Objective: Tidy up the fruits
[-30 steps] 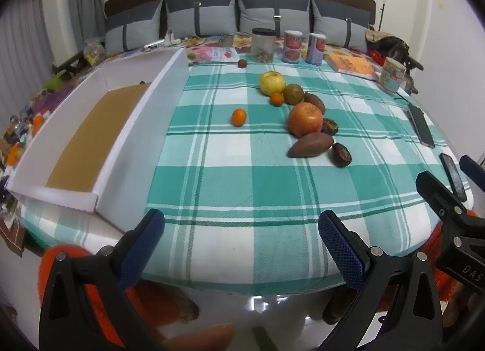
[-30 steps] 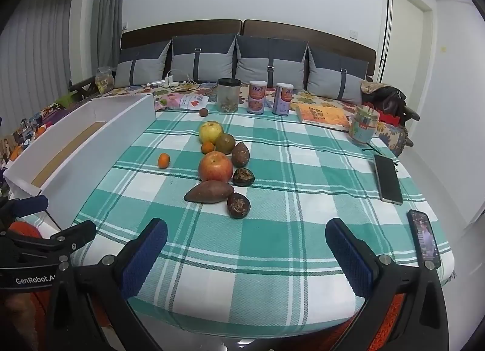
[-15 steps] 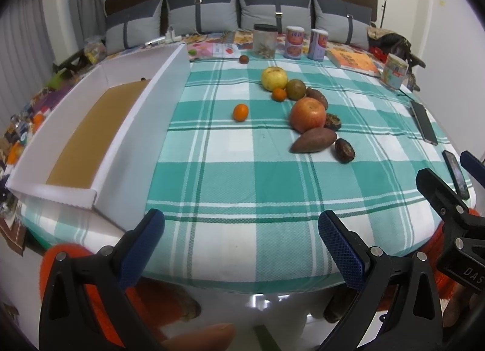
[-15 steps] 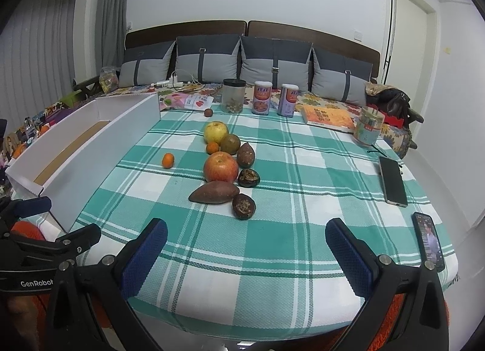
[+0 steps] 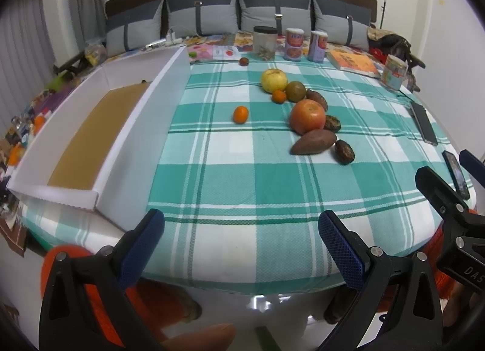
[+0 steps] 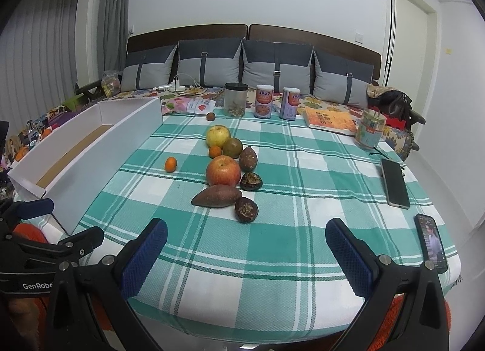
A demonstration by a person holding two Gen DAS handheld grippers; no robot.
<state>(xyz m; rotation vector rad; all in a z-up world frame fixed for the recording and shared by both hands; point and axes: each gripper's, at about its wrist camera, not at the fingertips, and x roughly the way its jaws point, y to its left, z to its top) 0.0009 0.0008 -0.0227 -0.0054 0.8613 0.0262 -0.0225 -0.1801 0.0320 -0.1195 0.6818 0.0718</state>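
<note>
Both claws gape empty; the dark passion fruit [image 6: 246,209] beside the sweet potato [image 6: 216,196] lies nearest, ahead of the right claw [image 6: 246,257].

Both fisheye views look forward from the near edge of the table [image 5: 242,187], each past its own wide-spread blue-padded fingers [image 5: 142,245], toward the sofa cushions [image 6: 272,63]. The left wrist view sits lower and further left, looking into the white box [image 5: 91,126]; the right wrist view sits higher. Both share the red apple [image 5: 307,116], the box and the phones [image 6: 394,182].
</note>
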